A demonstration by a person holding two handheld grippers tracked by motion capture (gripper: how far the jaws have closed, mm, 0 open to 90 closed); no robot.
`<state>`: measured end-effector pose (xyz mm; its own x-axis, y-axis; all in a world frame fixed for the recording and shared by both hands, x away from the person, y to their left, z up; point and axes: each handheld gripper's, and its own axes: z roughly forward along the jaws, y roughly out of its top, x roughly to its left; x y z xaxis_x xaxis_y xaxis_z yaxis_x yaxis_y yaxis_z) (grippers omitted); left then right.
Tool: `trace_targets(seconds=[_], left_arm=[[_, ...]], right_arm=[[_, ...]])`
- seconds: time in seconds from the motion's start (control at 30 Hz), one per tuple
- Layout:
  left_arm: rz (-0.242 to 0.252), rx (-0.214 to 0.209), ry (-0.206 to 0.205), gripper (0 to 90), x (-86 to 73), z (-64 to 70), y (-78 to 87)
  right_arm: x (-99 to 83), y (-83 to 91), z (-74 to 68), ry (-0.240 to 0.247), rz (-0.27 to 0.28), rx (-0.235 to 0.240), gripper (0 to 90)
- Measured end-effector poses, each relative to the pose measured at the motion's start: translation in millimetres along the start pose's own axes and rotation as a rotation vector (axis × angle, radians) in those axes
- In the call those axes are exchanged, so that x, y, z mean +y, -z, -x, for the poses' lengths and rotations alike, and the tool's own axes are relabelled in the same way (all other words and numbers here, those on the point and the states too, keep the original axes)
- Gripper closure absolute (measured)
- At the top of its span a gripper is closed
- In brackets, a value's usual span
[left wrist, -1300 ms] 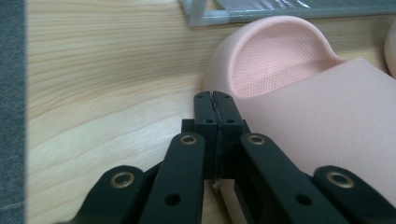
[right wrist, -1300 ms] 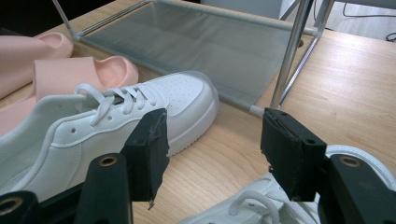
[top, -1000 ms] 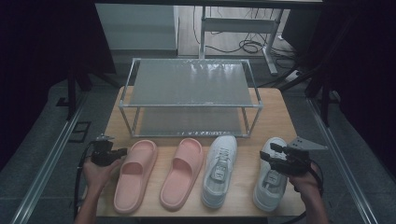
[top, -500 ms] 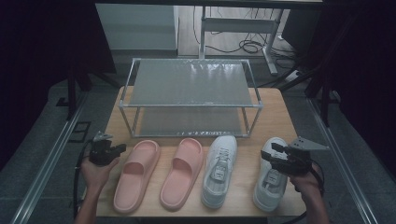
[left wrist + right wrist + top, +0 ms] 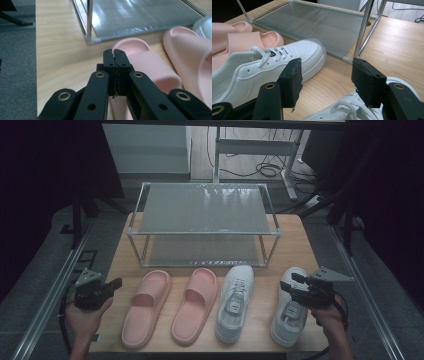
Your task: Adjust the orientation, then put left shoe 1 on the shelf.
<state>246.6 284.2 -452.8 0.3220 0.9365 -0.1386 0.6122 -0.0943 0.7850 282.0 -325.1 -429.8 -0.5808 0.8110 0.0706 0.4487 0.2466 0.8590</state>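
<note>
Four pieces of footwear lie in a row on the desk [image 5: 295, 232], in front of a two-tier shoe rack [image 5: 205, 222] whose shelves are bare: a left pink slipper [image 5: 146, 307], a right pink slipper [image 5: 195, 304], a left white sneaker [image 5: 235, 302] and a right white sneaker [image 5: 289, 306]. We judge the work to be at its start; nothing has been lifted, and all four items remain to be placed, presumably on the rack.

The right hand-held gripper [image 5: 286, 286] hovers over the right white sneaker, close to its laces, with its jaws spread wide. In the right gripper view we look between those jaws at the toe of the left white sneaker [image 5: 287, 60], with the right white sneaker [image 5: 367, 107] just below; no pad touches either shoe. The person's right hand [image 5: 327, 312] holds the tool from the near edge of the desk.

The left hand-held gripper [image 5: 116, 284] is held at the left edge of the desk, just beside the left pink slipper and apart from it. We see its jaws pressed together on nothing, pointing toward the slipper [image 5: 150, 65].
</note>
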Motion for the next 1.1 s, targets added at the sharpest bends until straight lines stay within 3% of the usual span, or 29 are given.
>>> trace_targets(seconds=[0.2, 0.43, 0.7, 0.97, 1.1], left_arm=[[-0.012, -0.034, 0.005, 87.7, -23.6, 18.0, 6.1], [-0.023, -0.061, -0.006, 85.3, -28.8, 27.1, 5.4], [-0.029, -0.089, -0.003, 60.9, -32.4, 41.0, 1.7], [-0.067, -0.131, -0.028, 59.0, -40.6, 61.0, -7.1], [-0.109, -0.151, -0.047, 59.1, -51.0, 72.6, -18.6]], right_arm=[[-0.2, -0.1, -0.8, 0.001, 0.004, -0.001, 42.0], [-0.4, 0.2, -0.3, 0.001, 0.001, -0.002, 42.0], [-0.7, 1.8, 0.3, 0.002, 0.001, -0.002, 42.0], [-0.7, -0.6, -2.1, 0.006, -0.003, 0.003, 42.0], [-0.6, -0.4, -2.0, 0.007, -0.002, 0.003, 42.0]])
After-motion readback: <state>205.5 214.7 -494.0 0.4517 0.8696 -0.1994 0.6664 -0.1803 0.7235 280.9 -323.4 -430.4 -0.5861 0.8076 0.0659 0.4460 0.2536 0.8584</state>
